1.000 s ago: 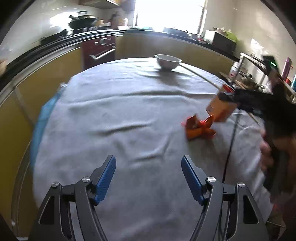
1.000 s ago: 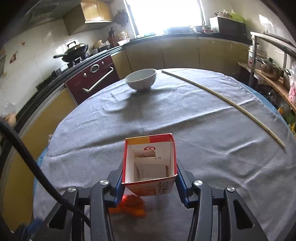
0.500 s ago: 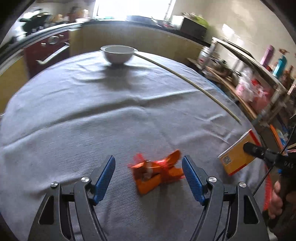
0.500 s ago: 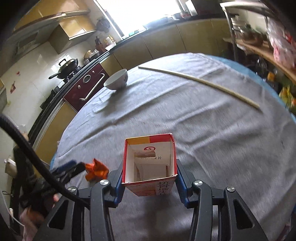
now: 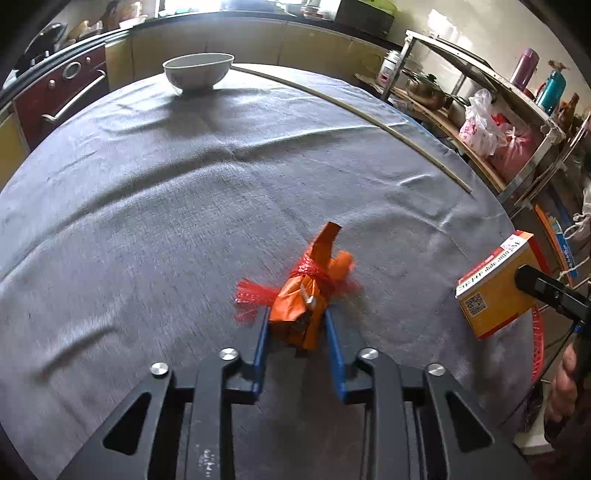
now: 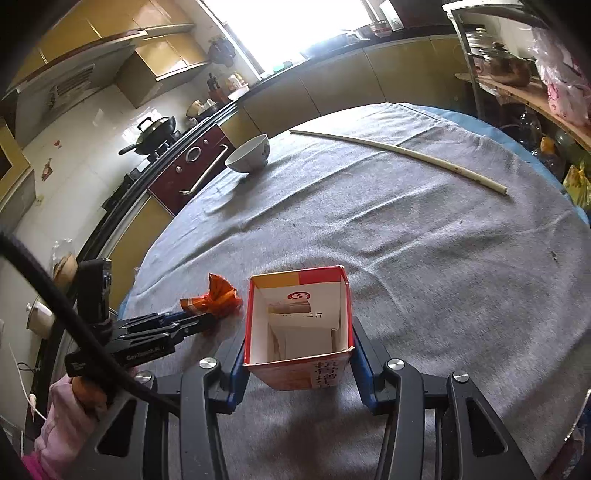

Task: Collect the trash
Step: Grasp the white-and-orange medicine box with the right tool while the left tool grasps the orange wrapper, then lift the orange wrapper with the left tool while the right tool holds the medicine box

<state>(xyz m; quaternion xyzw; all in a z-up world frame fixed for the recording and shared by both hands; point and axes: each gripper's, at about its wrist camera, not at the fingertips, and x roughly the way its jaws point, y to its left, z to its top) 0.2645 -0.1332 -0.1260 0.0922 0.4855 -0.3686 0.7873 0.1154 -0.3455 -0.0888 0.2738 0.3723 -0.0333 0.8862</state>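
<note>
Here, orange wrapper (image 5: 301,302) between closing left tool (image 5: 295,325) pads.

A home kitchen, seen from a cloth-covered round surface

We saw a wok (image 6: 155,129) on a stove by white tiled walls, a dark red oven (image 6: 192,166) set in yellow cabinets (image 6: 332,85), a bright window (image 6: 314,26) over the counter, a white bowl (image 5: 198,70) on the surface (image 5: 184,206), and a metal rack (image 5: 480,85) holding pots, flasks and plastic bags.
</note>
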